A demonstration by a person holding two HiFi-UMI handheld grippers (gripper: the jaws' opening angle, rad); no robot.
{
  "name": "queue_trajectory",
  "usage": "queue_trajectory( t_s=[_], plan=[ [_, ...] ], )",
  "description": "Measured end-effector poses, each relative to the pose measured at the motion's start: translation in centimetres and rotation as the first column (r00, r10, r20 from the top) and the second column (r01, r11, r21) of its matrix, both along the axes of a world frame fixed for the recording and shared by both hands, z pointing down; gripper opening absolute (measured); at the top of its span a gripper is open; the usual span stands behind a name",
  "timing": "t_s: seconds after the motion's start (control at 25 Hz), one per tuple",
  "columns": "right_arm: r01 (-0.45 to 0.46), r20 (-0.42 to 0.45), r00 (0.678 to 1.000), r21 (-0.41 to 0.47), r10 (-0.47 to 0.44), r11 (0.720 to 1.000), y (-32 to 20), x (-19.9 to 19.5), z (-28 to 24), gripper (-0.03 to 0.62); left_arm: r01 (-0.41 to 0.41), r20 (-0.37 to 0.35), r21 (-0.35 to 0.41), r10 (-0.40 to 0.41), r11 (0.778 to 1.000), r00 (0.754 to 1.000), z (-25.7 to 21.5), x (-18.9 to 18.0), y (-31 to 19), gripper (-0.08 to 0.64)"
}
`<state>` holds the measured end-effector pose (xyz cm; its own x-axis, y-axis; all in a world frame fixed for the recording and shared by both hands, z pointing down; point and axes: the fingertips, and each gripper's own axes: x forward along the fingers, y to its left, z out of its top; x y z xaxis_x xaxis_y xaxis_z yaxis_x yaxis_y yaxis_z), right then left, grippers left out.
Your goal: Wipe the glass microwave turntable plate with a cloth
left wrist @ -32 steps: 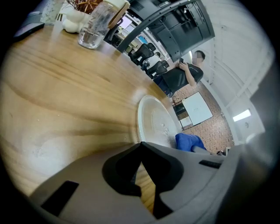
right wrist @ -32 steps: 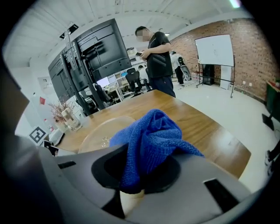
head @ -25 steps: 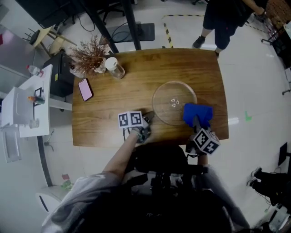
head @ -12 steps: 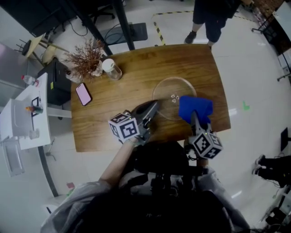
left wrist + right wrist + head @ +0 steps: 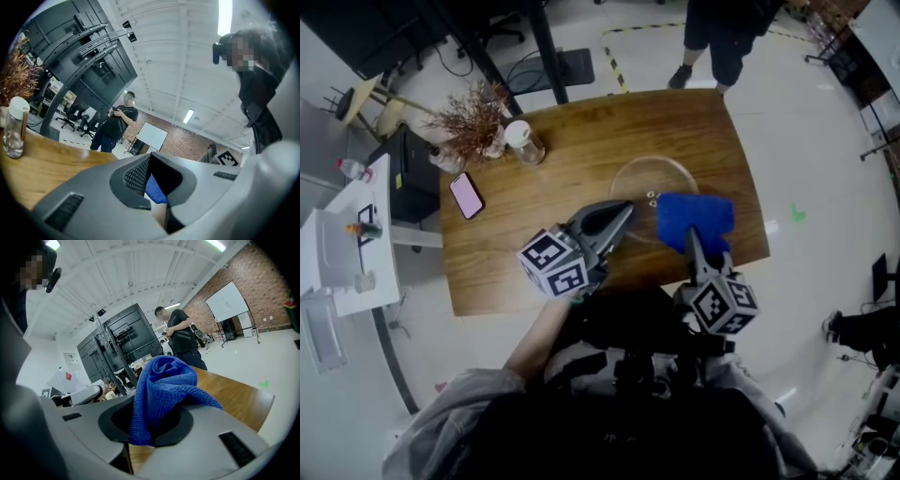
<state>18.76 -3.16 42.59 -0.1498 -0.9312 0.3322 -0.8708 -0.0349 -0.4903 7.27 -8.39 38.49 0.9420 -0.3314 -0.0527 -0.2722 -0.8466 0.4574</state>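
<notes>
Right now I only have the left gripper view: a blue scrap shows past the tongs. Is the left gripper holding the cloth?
Observer: No. The right gripper has its tongs clamped on the blue cloth.
Operator: Where's the plate? It's not in my view.
Observer: In the head view, the glass plate lies flat on the wooden table, ahead of both grippers.
Operator: Is the cloth on it?
Observer: In the head view the cloth overlaps the plate's right edge. I can't tell if they touch.
</notes>
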Motion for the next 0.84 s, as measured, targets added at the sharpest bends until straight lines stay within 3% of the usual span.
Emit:
queue_trajectory(
  t_s=[0.28,0.64,0.84],
  plan=[
    [0.011,-0.051,0.999,-0.020,-0.012,1.000,-0.1,-1.1,0.6,0.081,-0.020,0.096,0.010,0.019,1.000,0.995,1.7,-1.4,0.5,-0.008],
    [0.005,-0.058,0.998,-0.041,-0.007,0.999,0.6,-1.2,2.1,0.081,-0.091,0.217,0.106,0.066,0.990,0.974,2.8,-0.5,1.1,-0.008],
    [0.011,-0.074,0.997,-0.034,-0.014,0.999,0.3,-0.4,2.2,0.081,-0.081,0.292,0.178,0.026,0.981,0.956,3.3,0.7,0.7,-0.008]
  ],
)
